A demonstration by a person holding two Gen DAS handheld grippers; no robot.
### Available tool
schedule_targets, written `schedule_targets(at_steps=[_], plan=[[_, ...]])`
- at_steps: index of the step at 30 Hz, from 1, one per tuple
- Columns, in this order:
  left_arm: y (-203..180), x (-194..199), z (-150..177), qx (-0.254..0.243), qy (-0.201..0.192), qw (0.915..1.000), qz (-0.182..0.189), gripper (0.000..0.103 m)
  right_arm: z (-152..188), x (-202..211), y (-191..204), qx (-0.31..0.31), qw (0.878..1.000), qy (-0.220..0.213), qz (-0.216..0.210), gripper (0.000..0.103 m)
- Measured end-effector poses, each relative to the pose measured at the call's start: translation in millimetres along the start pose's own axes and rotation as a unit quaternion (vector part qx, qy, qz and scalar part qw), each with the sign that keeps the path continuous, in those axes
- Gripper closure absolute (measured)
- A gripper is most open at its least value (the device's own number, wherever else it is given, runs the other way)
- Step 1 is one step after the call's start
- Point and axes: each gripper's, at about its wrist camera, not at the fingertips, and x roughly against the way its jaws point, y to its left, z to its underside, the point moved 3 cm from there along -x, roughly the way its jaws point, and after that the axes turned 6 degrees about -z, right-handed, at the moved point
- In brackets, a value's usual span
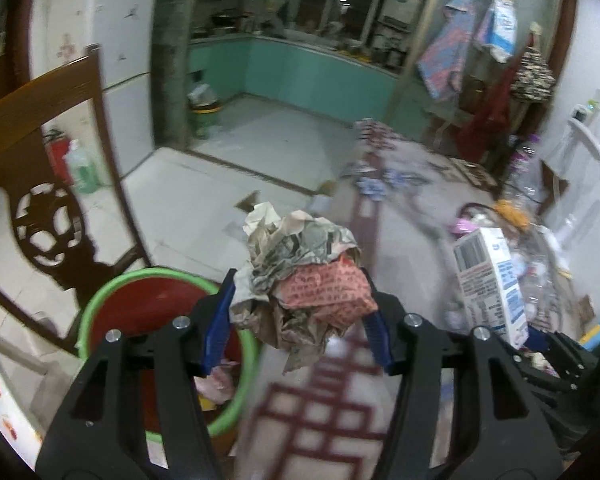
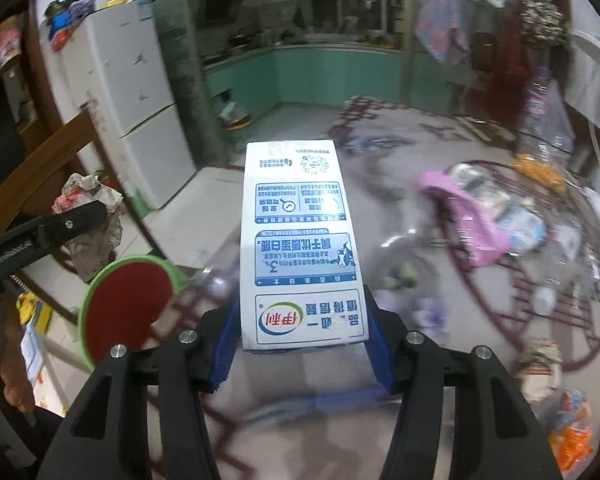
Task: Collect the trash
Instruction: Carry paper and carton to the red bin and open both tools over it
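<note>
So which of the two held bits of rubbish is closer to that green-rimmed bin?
The crumpled paper wad in the left tool, right beside the bin; the milk carton is farther off.

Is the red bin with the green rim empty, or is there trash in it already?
Not empty. In the left wrist view, the bin already holds some pinkish crumpled scraps near its bottom. How full it is cannot be told; the left gripper hides part.

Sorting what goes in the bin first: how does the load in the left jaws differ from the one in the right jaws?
The crumpled paper wad is a shapeless, creased bundle in grey, tan and red; the milk carton is a rigid, flat-sided white box with blue print. The wad bulges past the left gripper; the carton stands long and straight out of the right gripper. Both are clamped and lifted off the floor, near the green-rimmed bin.
</note>
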Motion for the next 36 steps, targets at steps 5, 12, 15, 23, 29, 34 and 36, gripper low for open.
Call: schedule_targets(at_steps=[5, 12, 15, 23, 29, 34, 36], plan=[[59.8, -12.6, 2.2, 0.043, 0.021, 0.9959, -0.077, 0.048, -2.7, -29.9, 42.7, 0.025, 0.999, 0.024, -0.037, 0.05], [102.1, -25.1, 14.2, 0.078, 0.056, 0.9885, -0.117, 0.048, -4.0, -75.8, 96.1, 0.024, 0.991, 0.075, -0.107, 0.05], [108.8, -27.1, 15.1, 0.094, 0.063, 0.9873, -0.112, 0.048, -2.8, -92.8, 117.1, 0.029, 0.987, 0.094, -0.127, 0.05], [111.7, -26.8, 12.6, 0.104, 0.054, 0.9873, -0.107, 0.048, 8.4, -113.5, 140.4, 0.058, 0.981, 0.126, -0.138, 0.049], [120.2, -26.6, 11.9, 0.124, 0.049, 0.9831, -0.126, 0.028, 11.8, -109.0, 140.2, 0.076, 0.983, 0.112, -0.125, 0.02], [117.1, -28.3, 11.9, 0.127, 0.051, 0.9833, -0.12, 0.023, 13.7, -89.5, 113.7, 0.084, 0.987, 0.098, -0.091, 0.02], [109.6, -28.7, 11.0, 0.122, 0.05, 0.9849, -0.113, 0.022, 16.8, -75.3, 94.1, 0.075, 0.989, 0.095, -0.081, 0.02]])
